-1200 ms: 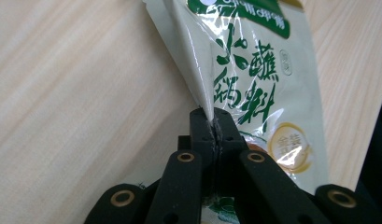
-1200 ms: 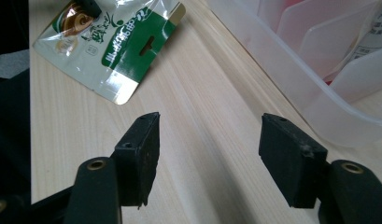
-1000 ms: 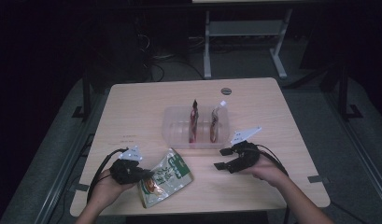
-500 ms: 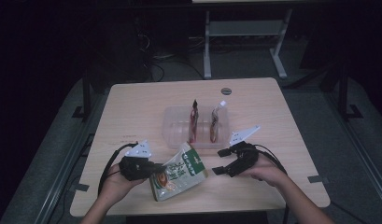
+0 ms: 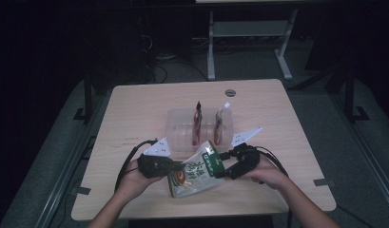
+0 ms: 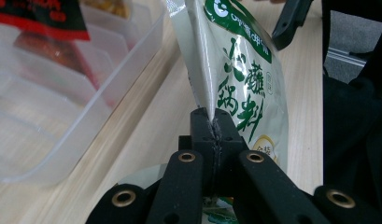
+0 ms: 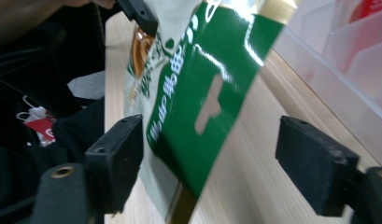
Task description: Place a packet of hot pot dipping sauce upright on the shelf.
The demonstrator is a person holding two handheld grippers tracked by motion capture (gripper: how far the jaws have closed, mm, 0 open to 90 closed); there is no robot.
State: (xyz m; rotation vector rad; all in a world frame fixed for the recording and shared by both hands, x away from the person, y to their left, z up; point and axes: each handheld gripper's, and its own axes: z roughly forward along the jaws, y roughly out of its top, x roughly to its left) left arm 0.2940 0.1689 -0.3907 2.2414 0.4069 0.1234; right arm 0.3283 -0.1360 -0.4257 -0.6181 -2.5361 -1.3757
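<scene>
A green-and-white snack pouch (image 5: pixel 197 172) hangs tilted just above the table's front edge. My left gripper (image 5: pixel 175 166) is shut on the pouch's side seam (image 6: pixel 210 112), pads pressed together on the foil. My right gripper (image 7: pixel 212 140) faces it from the right with its jaws wide. They have just closed slightly. The pouch's green top strip (image 7: pixel 202 107) lies between them; the right pad (image 7: pixel 310 163) stands clear of it. In the high view the right gripper (image 5: pixel 226 166) sits at the pouch's top corner.
A clear plastic tray (image 5: pixel 179 124) stands mid-table behind the pouch, holding a red pouch (image 5: pixel 197 124) and a second upright pouch (image 5: pixel 219 124). Its wall (image 6: pixel 62 140) runs close beside my left gripper. A small round disc (image 5: pixel 230 92) lies at the table's far side.
My left hand has carried the pouch to the right and a little up, bringing its green top between the right gripper's jaws. The right hand has stayed almost in place.
</scene>
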